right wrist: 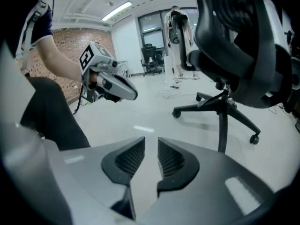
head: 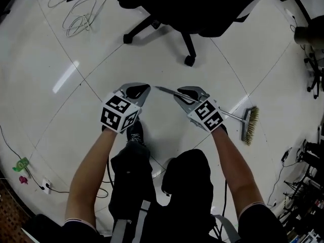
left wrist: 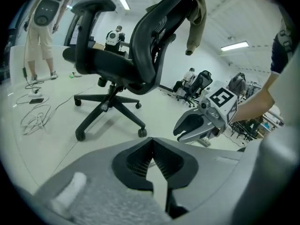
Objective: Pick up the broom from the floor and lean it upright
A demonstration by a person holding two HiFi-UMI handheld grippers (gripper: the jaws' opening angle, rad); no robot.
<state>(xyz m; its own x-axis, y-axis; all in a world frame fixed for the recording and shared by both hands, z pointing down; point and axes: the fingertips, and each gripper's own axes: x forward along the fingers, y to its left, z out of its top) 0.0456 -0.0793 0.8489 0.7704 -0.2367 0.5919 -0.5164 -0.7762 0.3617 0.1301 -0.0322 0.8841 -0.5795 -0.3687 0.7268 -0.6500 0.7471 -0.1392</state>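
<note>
The broom [head: 249,125] lies flat on the pale floor to my right. Its straw-coloured head points right and its thin metal handle [head: 234,117] runs left, passing under my right gripper. My right gripper [head: 191,91] hangs above the handle's far end. In the right gripper view its jaws [right wrist: 151,144] stand a little apart with only floor between the pads, so it is open. My left gripper [head: 137,90] hovers to the left of the handle tip, apart from the broom. In the left gripper view its pads [left wrist: 151,142] meet at the tips and hold nothing.
A black office chair [head: 187,39] on a wheeled base stands just beyond the grippers. Loose white cables [head: 78,16] lie at the far left. A power strip [head: 45,185] and cord sit near left, and equipment stands [head: 309,161] line the right edge. My legs and a shoe [head: 134,133] are below.
</note>
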